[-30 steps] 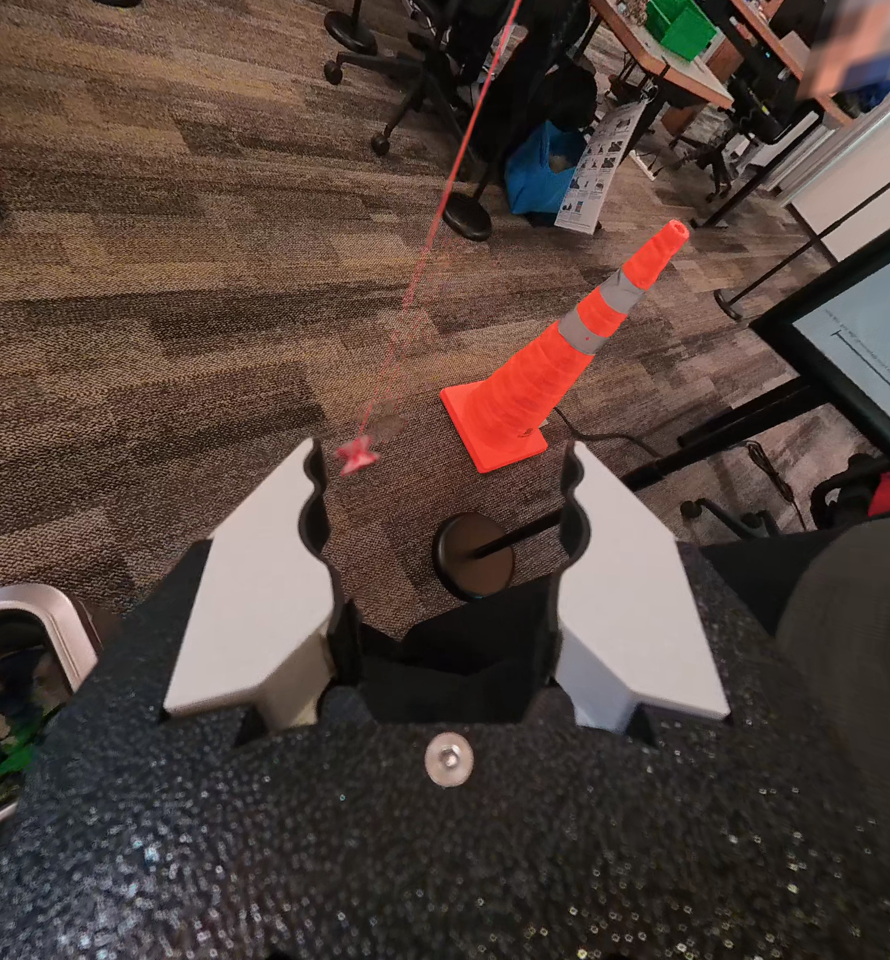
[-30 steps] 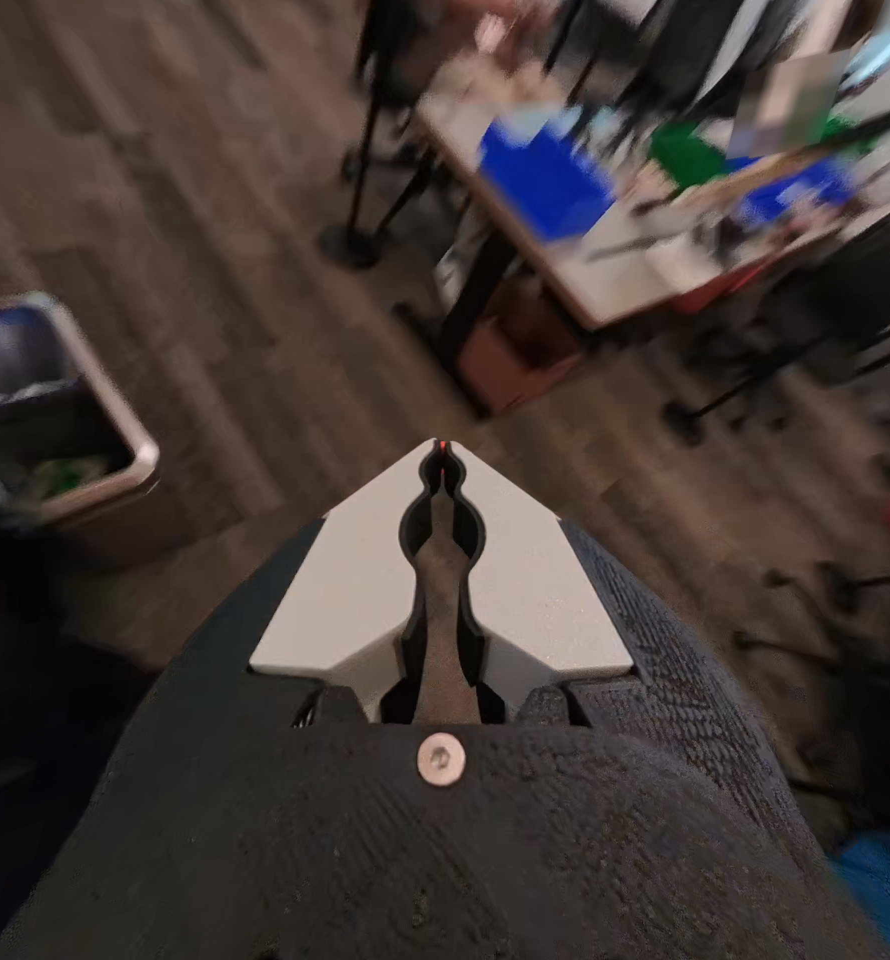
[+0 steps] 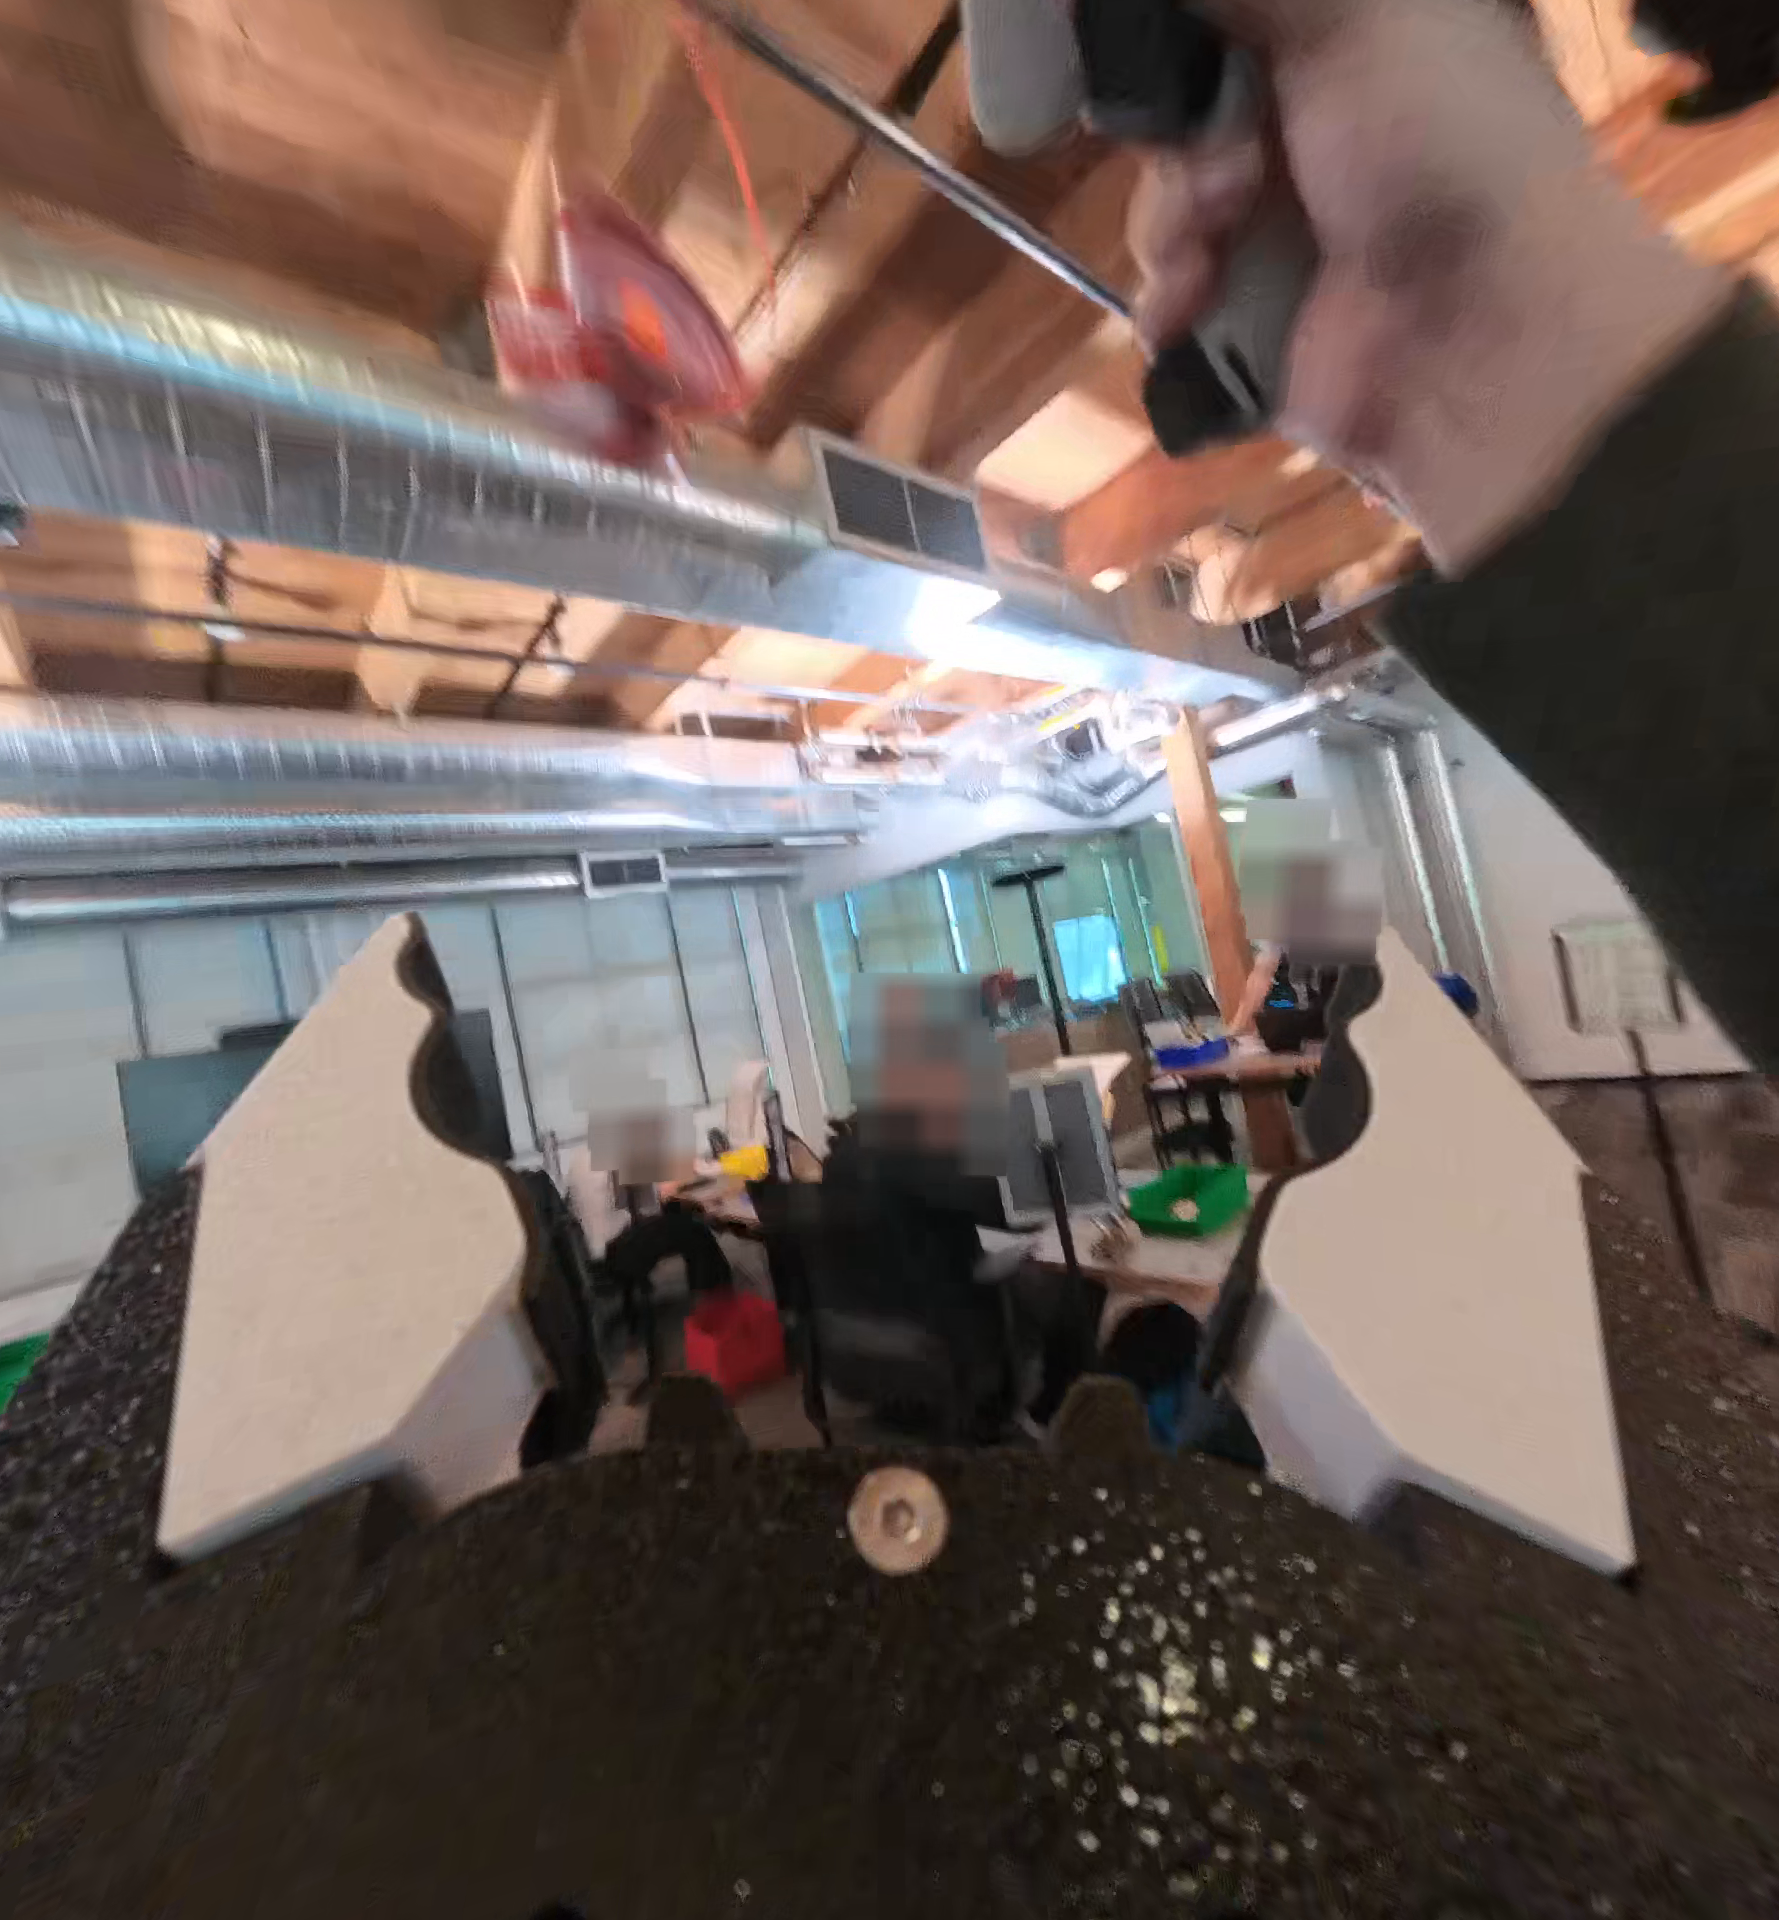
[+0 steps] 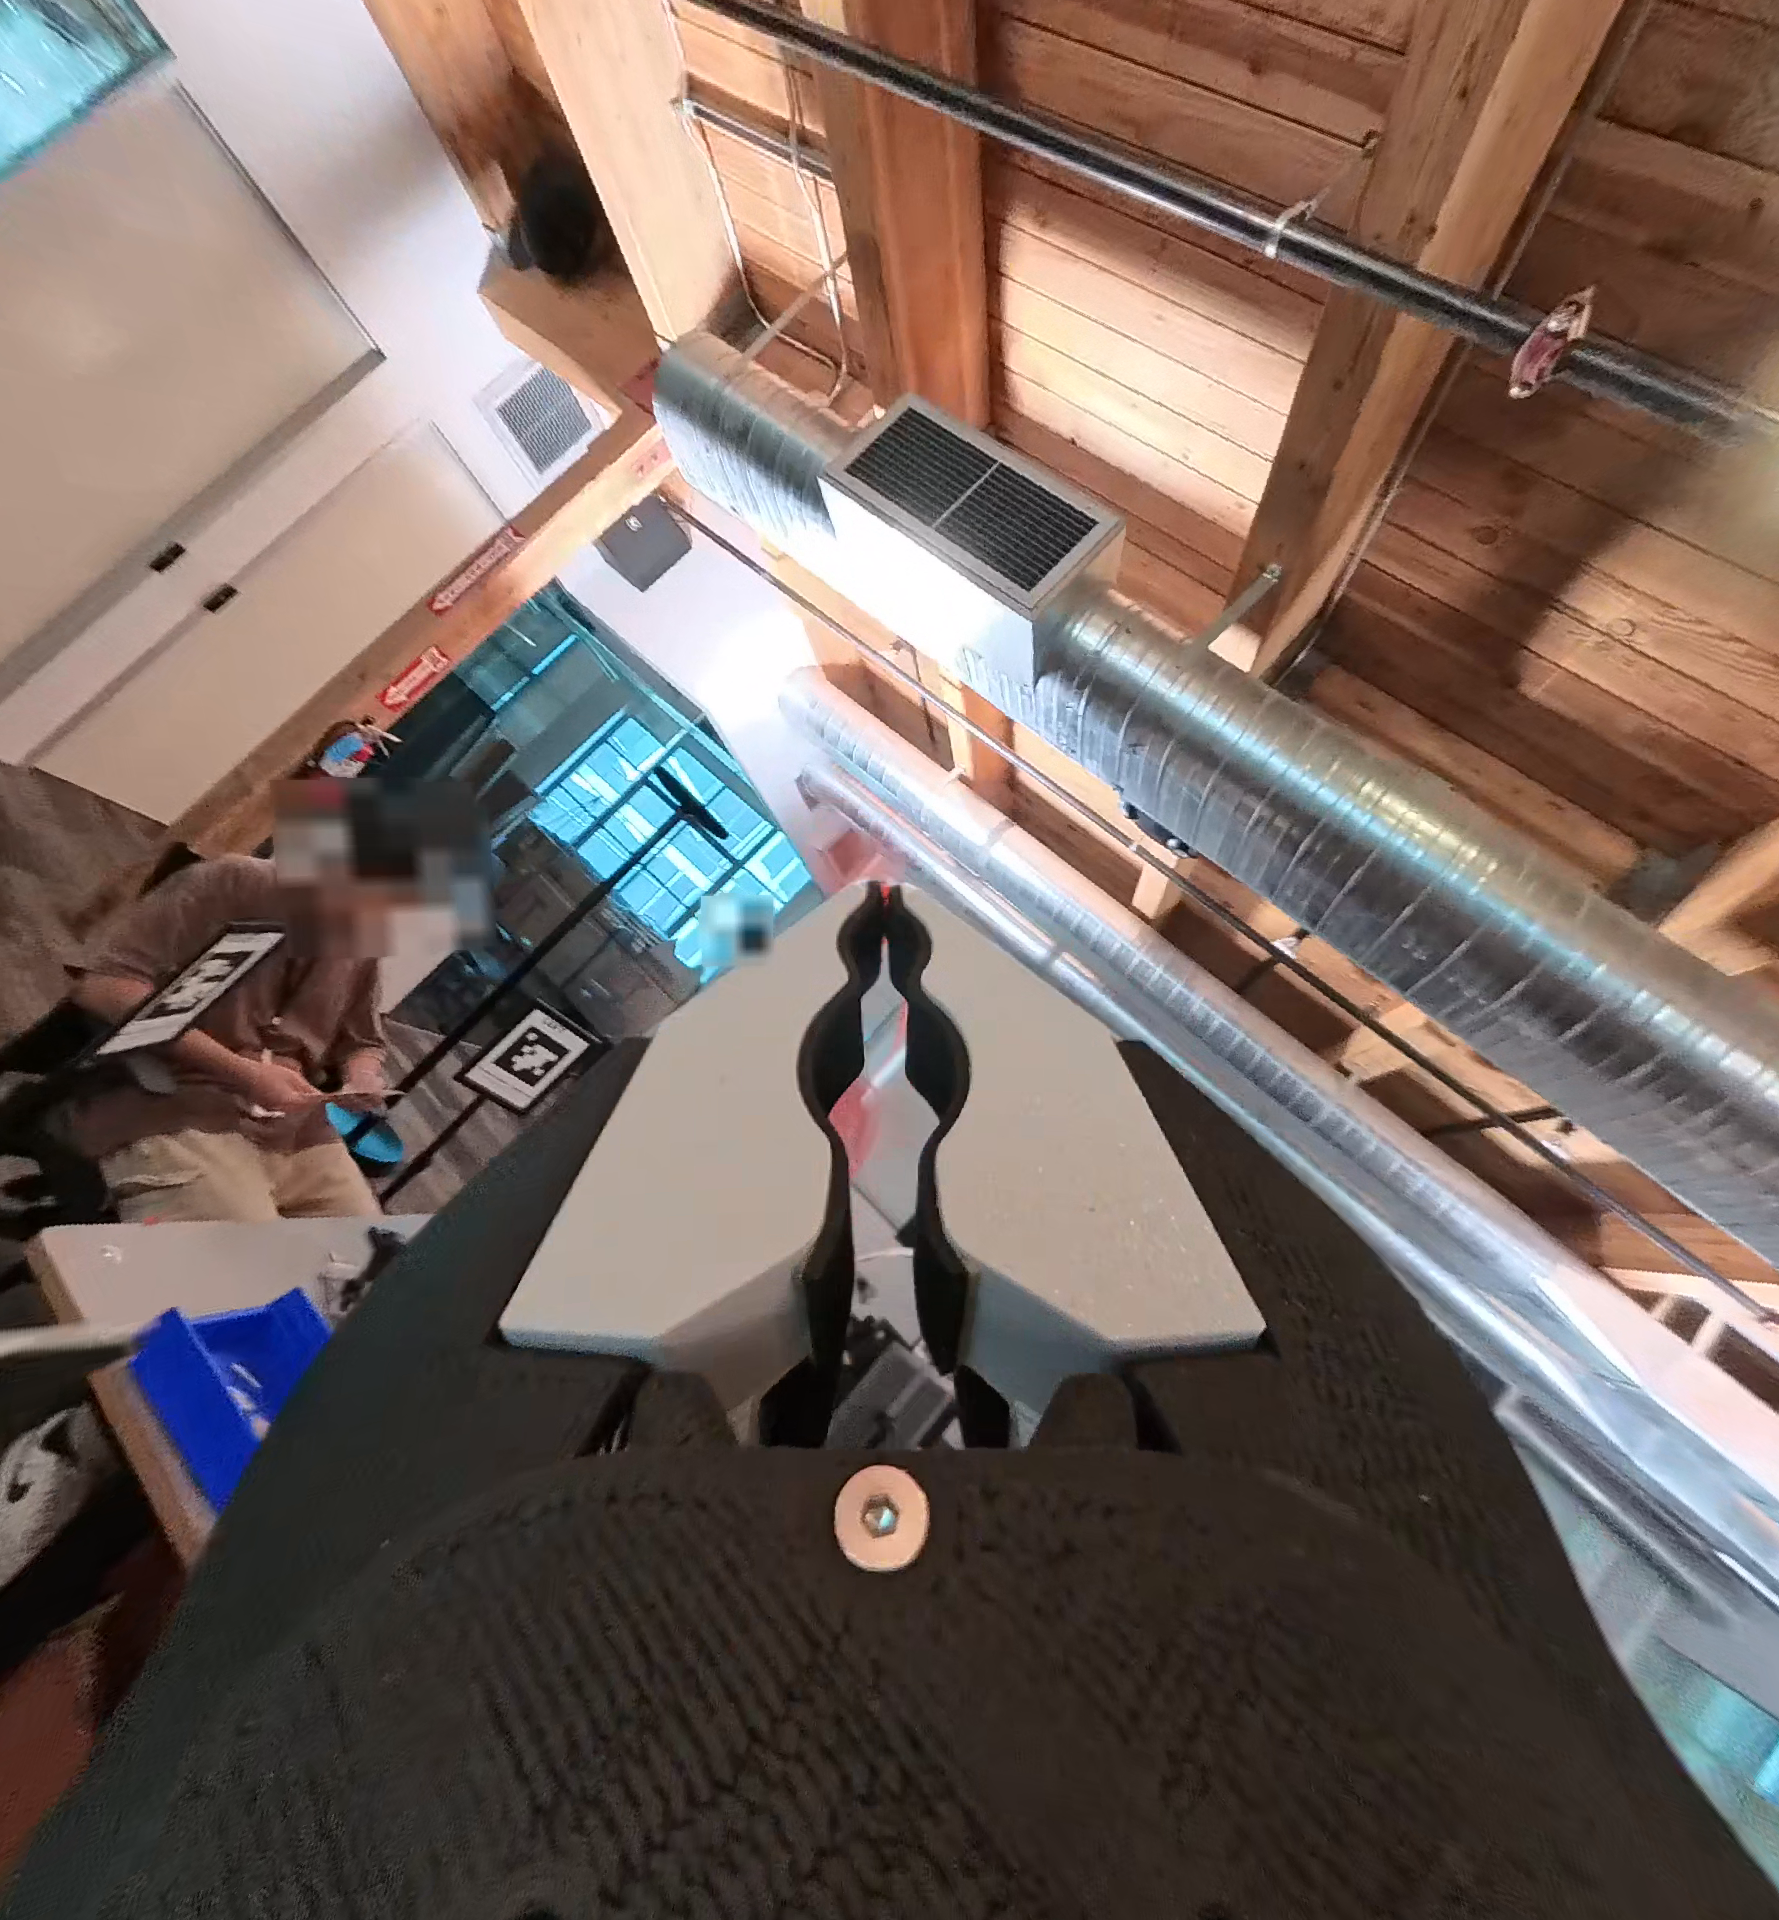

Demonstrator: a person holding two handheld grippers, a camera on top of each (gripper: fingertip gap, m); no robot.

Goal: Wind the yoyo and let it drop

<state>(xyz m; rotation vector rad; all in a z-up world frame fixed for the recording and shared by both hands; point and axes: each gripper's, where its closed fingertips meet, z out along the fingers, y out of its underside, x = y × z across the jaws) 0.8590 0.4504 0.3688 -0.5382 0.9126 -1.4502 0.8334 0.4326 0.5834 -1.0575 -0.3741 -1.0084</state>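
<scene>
while the red yoyo [image 3: 610, 322] hung blurry up near the ceiling pipes, the left gripper [image 3: 890, 1049] pointed up with its fingers wide apart and nothing in them. the right gripper [image 4: 880, 909] had its fingers pinched together at the tips on the red string [image 4: 878, 891]. to do it well, i think the right one should hold the string tight and steady.

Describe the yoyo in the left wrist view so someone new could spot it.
Find the long silver duct crossing the wooden ceiling at upper left. In front of it, above the open left gripper, hangs a blurred disc-shaped toy, the yoyo. It is the only red thing up there, with a thin red string rising from it.
</scene>
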